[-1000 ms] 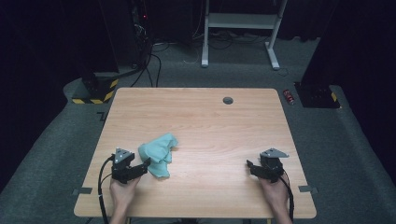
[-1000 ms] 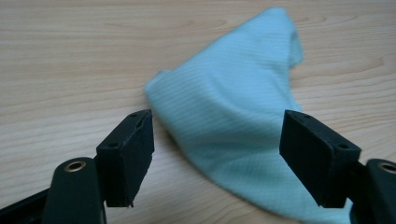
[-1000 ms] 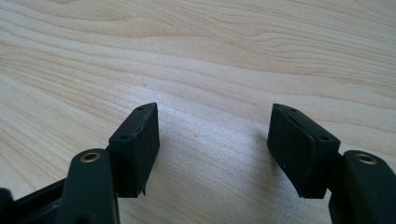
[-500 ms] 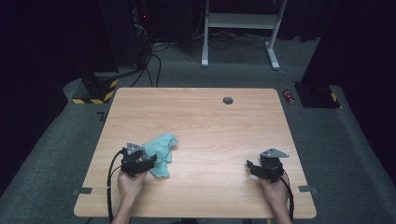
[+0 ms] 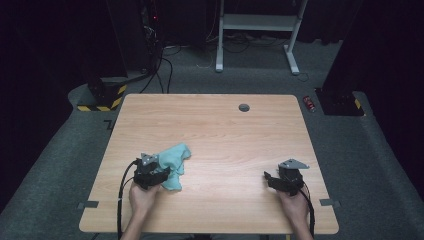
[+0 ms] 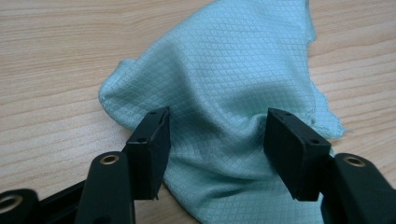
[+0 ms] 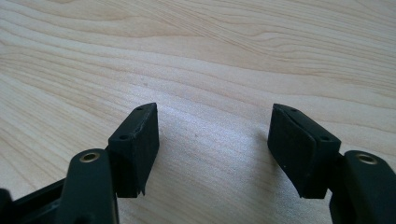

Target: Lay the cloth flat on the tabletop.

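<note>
The left gripper (image 6: 215, 140) is reaching over a crumpled teal waffle-weave cloth (image 6: 224, 93), so the step in hand looks like the approach before a pinch. Its fingers (image 6: 149, 140) are standing wide apart, released, with a raised fold of the cloth lying between them and spreading ahead of them; whether the pads are touching the fabric is hard to tell. In the high view the cloth (image 5: 175, 160) is lying just ahead of the left gripper (image 5: 150, 172) on the table (image 5: 225, 130). The next move probably calls for lowering and closing on that fold.

The right gripper (image 5: 285, 180) is waiting well apart to the right, its fingers (image 7: 135, 144) spread open, holding nothing, with bare wood between them.
</note>
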The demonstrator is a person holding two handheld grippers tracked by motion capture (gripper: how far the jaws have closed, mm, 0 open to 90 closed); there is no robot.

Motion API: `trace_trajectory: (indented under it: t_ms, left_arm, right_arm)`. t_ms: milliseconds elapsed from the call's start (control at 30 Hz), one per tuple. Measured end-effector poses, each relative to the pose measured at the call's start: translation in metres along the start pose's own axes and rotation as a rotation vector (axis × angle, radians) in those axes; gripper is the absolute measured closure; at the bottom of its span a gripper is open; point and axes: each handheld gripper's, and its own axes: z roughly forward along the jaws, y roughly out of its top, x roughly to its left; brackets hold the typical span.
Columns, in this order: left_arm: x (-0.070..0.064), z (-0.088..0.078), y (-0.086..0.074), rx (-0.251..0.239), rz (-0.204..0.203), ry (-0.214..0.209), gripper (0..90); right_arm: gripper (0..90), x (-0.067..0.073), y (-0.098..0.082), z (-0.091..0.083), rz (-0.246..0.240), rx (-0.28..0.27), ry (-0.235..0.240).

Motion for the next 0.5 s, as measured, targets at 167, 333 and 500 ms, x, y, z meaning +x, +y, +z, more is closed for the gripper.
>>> trace_trajectory:
  t_ms: [167, 333, 500]
  left_arm:
    - [-0.002, 0.001, 0.001, 0.009, 0.013, -0.004, 41.6]
    - [-0.009, 0.005, 0.005, 0.011, 0.031, -0.015, 41.6]
    - [-0.023, 0.011, 0.01, 0.015, 0.033, -0.036, 41.5]
  right_arm:
    - [33.8, 0.0, 0.0, 0.0, 0.0, 0.0, 0.0]
    - [33.7, 0.0, 0.0, 0.0, 0.0, 0.0, -0.001]
    - [33.7, 0.0, 0.0, 0.0, 0.0, 0.0, 0.0]
